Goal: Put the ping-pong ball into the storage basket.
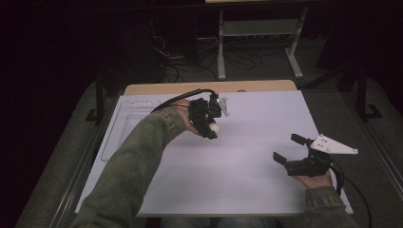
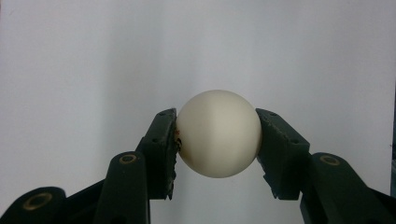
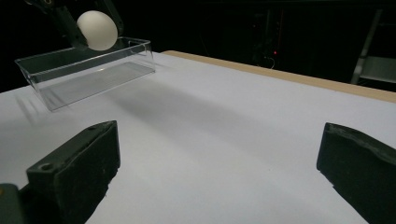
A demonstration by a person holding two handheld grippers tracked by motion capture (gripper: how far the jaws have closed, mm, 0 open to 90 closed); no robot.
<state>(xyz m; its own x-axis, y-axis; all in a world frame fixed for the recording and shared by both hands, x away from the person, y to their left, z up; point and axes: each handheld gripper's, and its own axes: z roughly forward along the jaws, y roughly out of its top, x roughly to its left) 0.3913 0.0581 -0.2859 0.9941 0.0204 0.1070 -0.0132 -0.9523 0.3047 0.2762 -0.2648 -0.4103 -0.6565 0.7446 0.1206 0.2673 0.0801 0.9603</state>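
Observation:
A cream-white ball (image 2: 218,133) sits clamped between the two black jaws of my left gripper (image 2: 217,140), held in the air above the white table. In the high view the left gripper (image 1: 212,129) hovers over the table's far middle with the ball (image 1: 215,127) at its tip. The right gripper view catches the ball (image 3: 97,30) at the upper left, in front of the clear tray. My right gripper (image 1: 289,148) stands open at the near right, jaws wide apart with nothing between them (image 3: 219,163).
A clear plastic tray (image 1: 127,124) lies on the table's left side, seen also as a transparent box (image 3: 88,70). The white tabletop (image 1: 247,156) has a wooden far edge (image 1: 209,87). Beyond it stand a metal frame and cables on a dark floor.

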